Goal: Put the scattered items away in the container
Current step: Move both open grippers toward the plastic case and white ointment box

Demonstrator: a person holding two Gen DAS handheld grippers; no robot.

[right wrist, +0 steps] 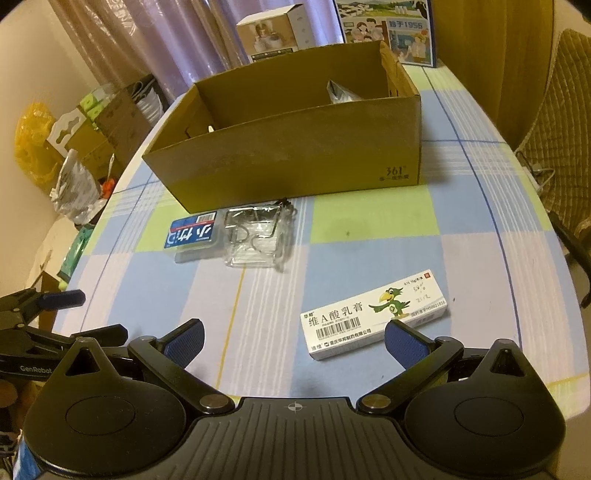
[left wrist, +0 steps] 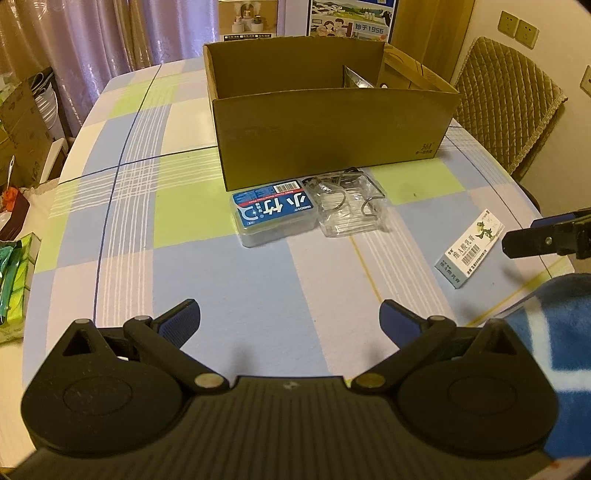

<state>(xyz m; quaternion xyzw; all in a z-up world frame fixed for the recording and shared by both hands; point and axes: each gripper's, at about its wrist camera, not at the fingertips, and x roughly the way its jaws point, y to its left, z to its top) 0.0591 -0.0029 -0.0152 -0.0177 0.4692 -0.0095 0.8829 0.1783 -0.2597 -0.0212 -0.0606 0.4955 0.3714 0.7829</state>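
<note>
An open cardboard box [left wrist: 328, 133] [right wrist: 295, 162] stands at the far middle of the checked tablecloth, with a silvery packet [left wrist: 355, 79] [right wrist: 341, 92] inside. Just in front of it lie a blue-labelled plastic case [left wrist: 275, 214] [right wrist: 194, 234] and a clear plastic pack of metal wire puzzles [left wrist: 345, 205] [right wrist: 256, 236]. A white ointment carton with a green bird [left wrist: 469, 247] [right wrist: 373, 317] lies nearer, to the right. My left gripper [left wrist: 290, 319] is open above bare cloth, well short of the case. My right gripper [right wrist: 293, 338] is open, its right finger beside the carton's near edge.
A padded chair [left wrist: 513, 99] stands at the table's right side. Printed cartons [right wrist: 388, 29] sit behind the box. Boxes and bags [right wrist: 74, 155] crowd the floor to the left. A blue blanket [left wrist: 561, 332] covers the near right corner. The table edge curves close on both sides.
</note>
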